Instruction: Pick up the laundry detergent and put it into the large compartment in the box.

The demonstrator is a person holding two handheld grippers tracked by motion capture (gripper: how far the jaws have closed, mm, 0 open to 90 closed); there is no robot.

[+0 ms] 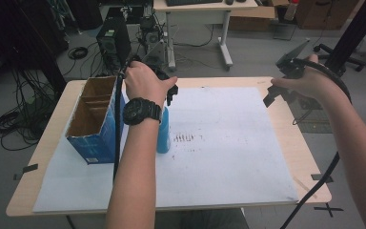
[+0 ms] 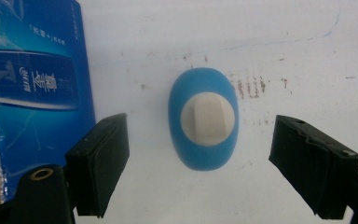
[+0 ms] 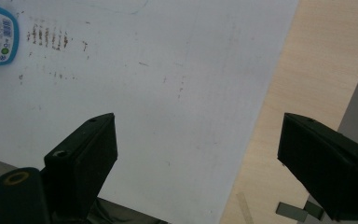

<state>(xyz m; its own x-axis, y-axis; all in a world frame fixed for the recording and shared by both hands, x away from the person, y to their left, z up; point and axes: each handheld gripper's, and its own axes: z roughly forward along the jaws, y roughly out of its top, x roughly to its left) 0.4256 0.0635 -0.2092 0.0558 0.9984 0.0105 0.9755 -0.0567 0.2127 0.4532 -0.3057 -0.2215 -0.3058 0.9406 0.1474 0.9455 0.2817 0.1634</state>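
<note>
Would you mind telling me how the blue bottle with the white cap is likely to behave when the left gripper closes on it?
The blue bottle stands upright and looks tall and narrow beside the box, so a push could tip it. Its smooth, rounded sides may slip between the pads. The body seems to be plastic, probably light, perhaps yielding slightly.

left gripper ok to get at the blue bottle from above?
Probably yes. The left gripper hangs straight over the blue bottle, jaws open wider than it, nothing between them. The blue box stands close beside, which may crowd one jaw.

Grey floor, desk, cables
</note>
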